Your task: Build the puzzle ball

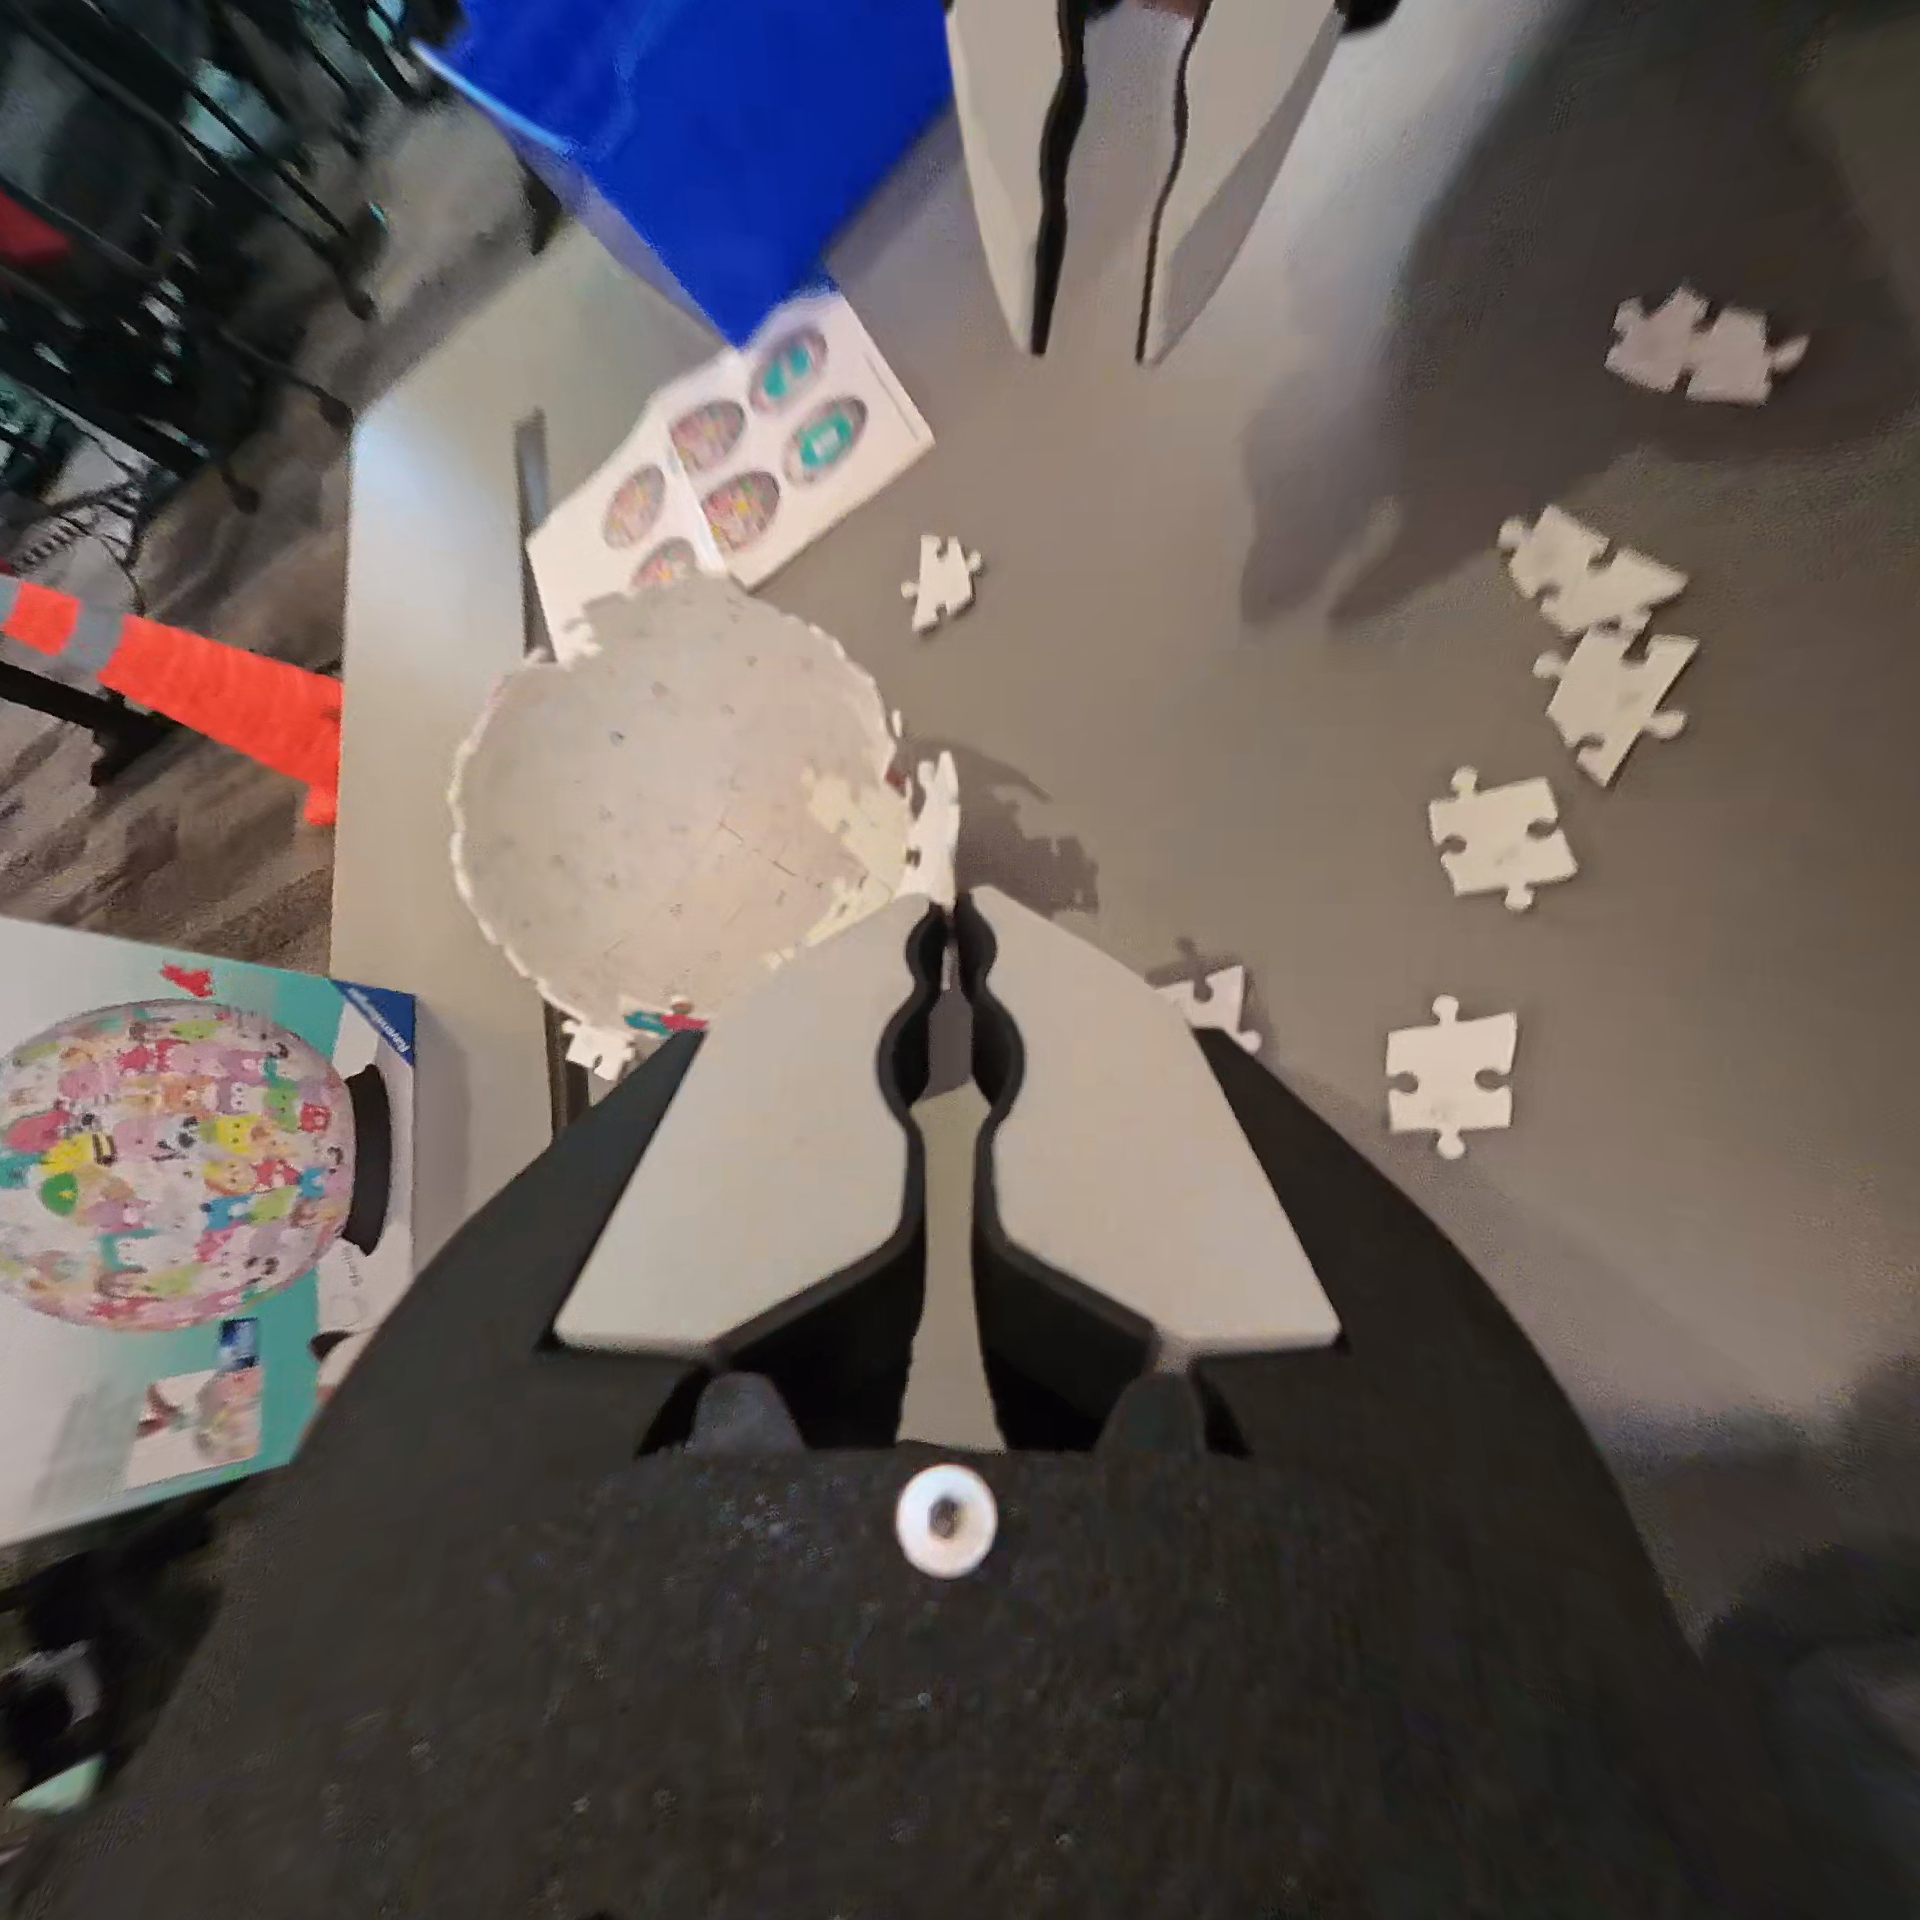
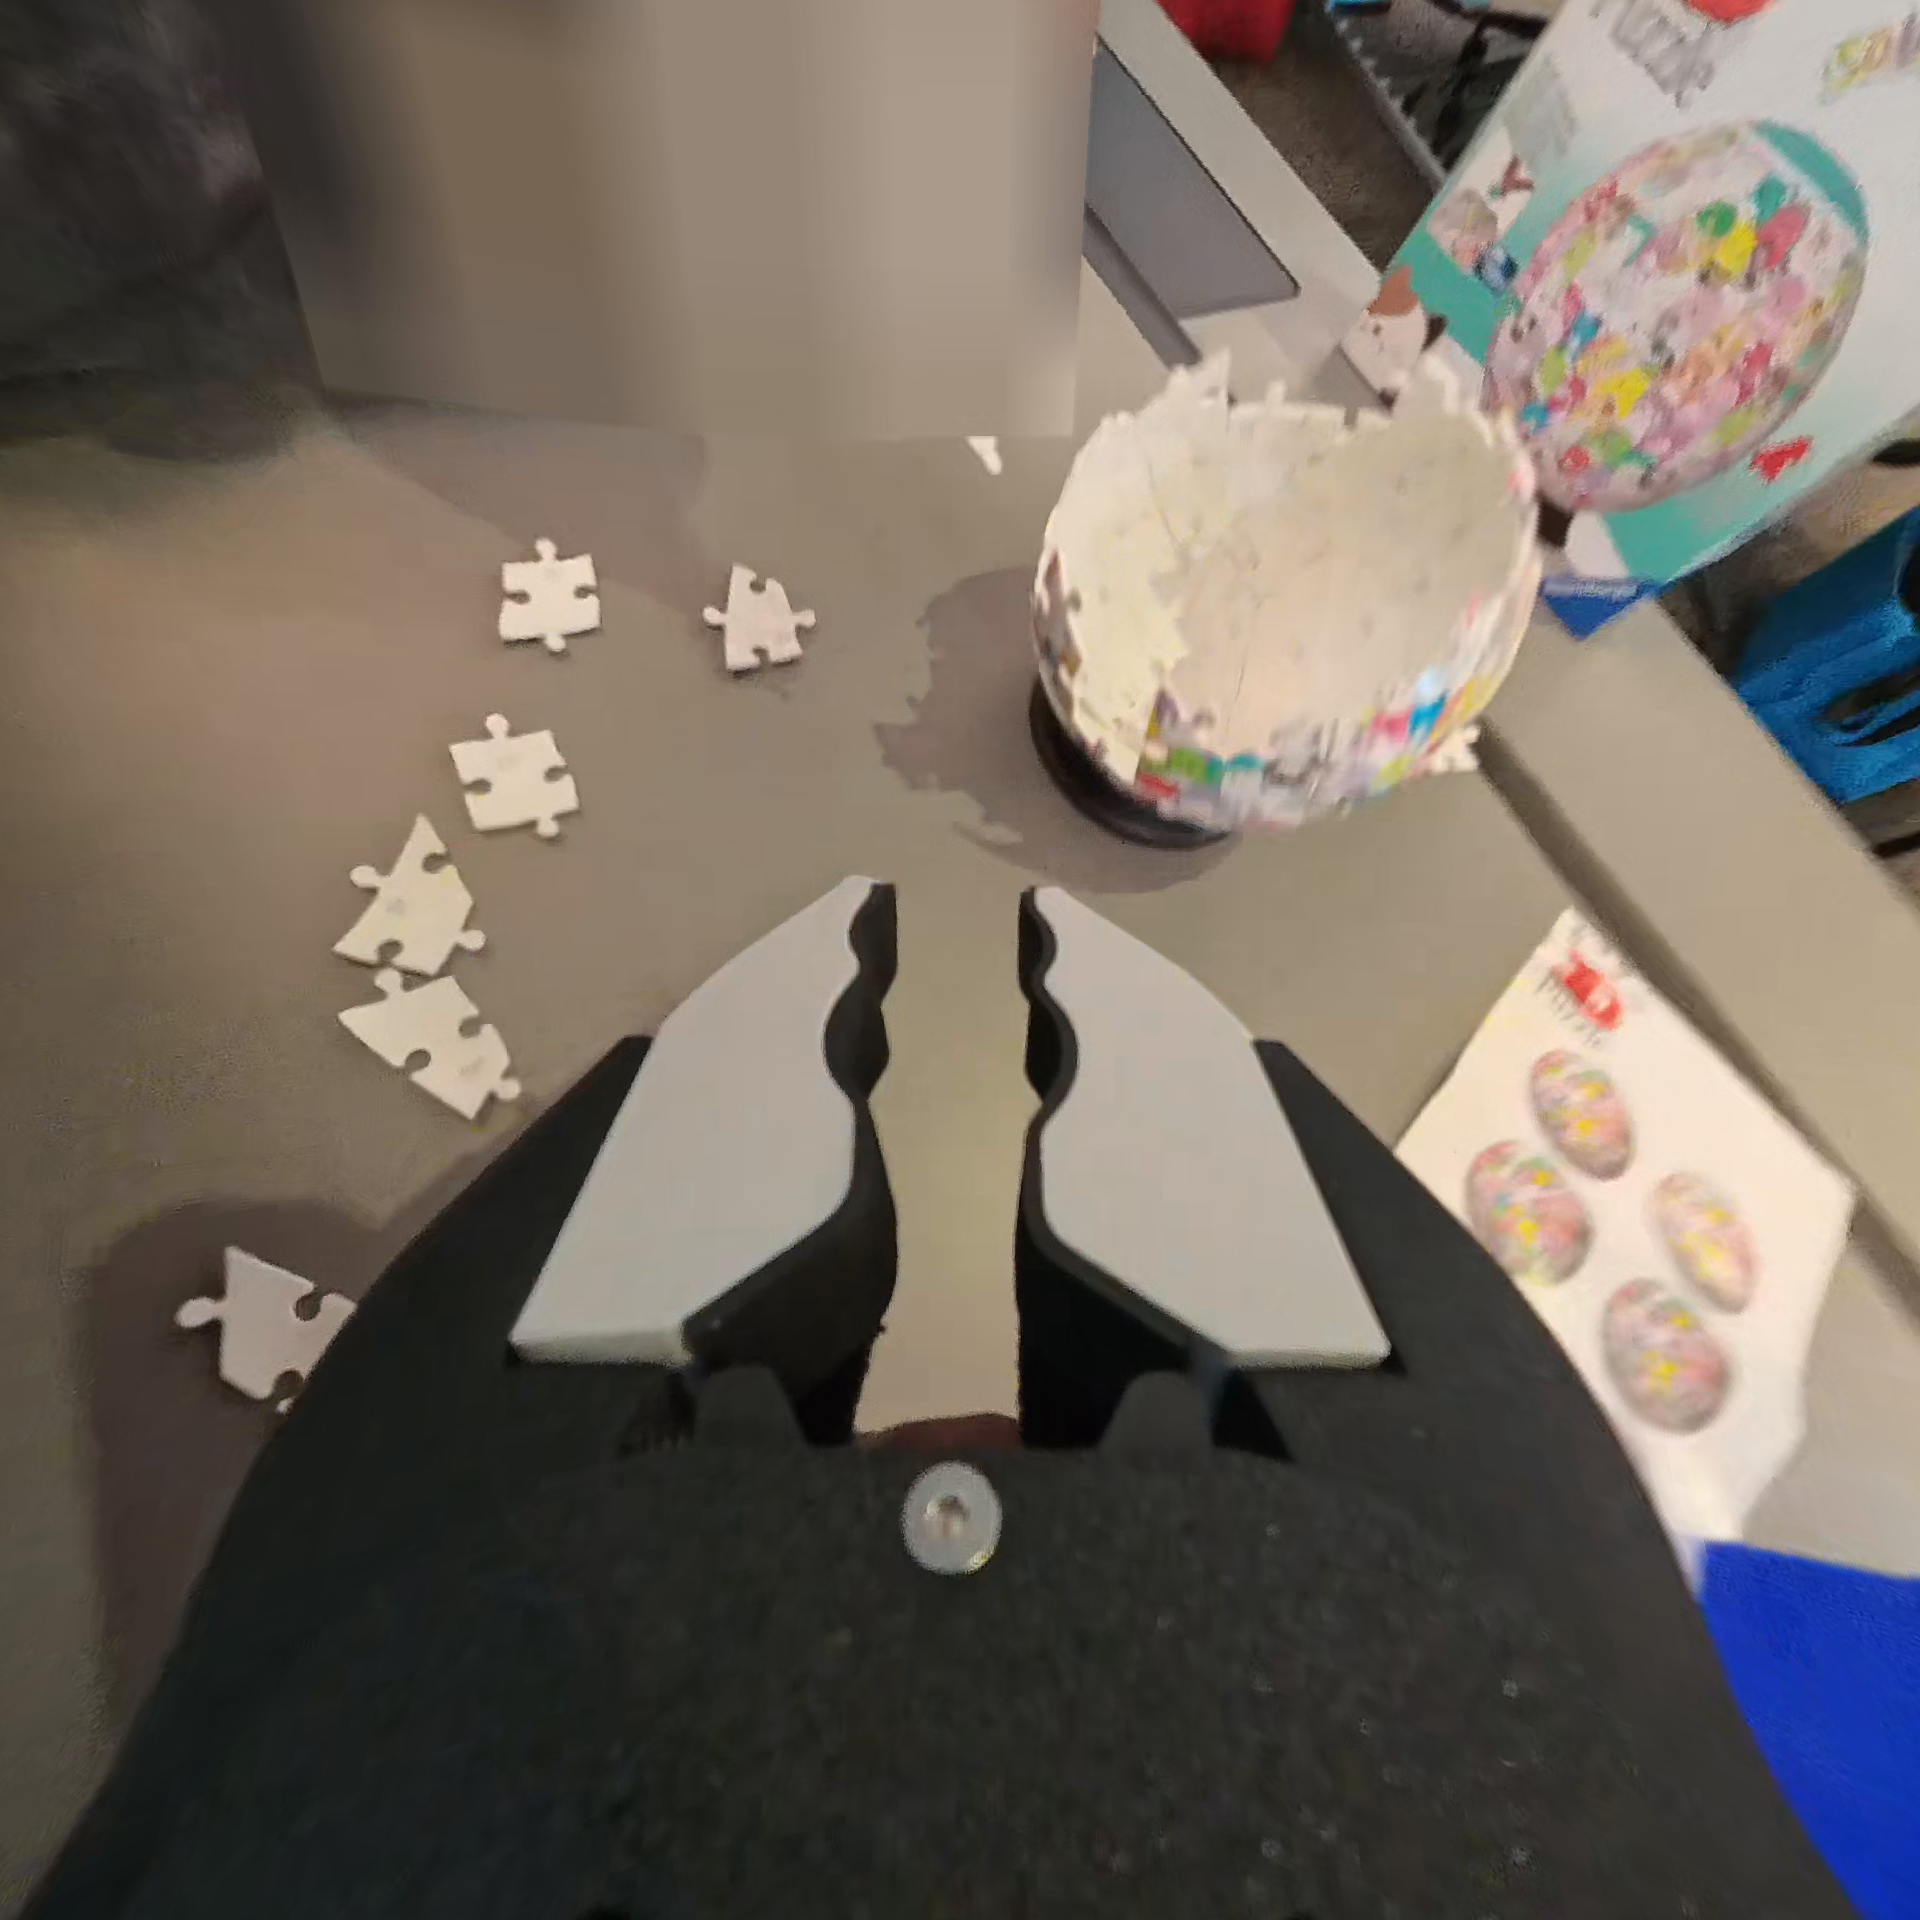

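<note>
grey table [image 2: 260, 790], hollow half-built puzzle ball [image 2: 1288, 613]

We see a grey worktop [image 1: 1195, 644] with a blue bag [image 1: 717, 145] at its far edge. Off the worktop's side stands an orange-red block [image 1: 223, 681] on the floor, with dark metal racks [image 1: 156, 239] behind it. Blue crates [image 2: 1839, 665] sit below the worktop's edge.
</note>
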The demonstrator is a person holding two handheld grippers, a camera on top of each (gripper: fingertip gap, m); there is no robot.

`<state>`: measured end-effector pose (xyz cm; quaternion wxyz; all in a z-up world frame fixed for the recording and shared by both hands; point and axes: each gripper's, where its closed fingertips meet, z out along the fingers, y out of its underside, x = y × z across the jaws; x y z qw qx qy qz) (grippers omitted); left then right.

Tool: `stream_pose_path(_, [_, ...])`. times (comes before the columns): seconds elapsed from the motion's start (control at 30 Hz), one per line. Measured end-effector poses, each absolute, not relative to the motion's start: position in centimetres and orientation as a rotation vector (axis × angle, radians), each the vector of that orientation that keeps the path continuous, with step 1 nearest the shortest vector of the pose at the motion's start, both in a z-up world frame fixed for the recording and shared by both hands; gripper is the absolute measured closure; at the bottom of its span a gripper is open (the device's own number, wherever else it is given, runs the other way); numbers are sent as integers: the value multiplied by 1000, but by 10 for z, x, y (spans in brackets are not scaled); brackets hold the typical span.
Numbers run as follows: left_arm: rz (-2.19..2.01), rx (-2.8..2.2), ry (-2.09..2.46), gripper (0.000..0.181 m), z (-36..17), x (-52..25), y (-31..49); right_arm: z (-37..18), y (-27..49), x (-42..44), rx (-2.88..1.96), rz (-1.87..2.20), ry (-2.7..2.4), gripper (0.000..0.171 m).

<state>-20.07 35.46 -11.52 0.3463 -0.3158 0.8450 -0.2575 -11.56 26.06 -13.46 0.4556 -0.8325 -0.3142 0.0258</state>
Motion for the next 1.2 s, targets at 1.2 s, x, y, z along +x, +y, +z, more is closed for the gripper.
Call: stream_pose_path(1.2, [-659, -554, 2719, 179, -136, -173, 365, -148, 237, -101, -1748, 560, -571, 146])
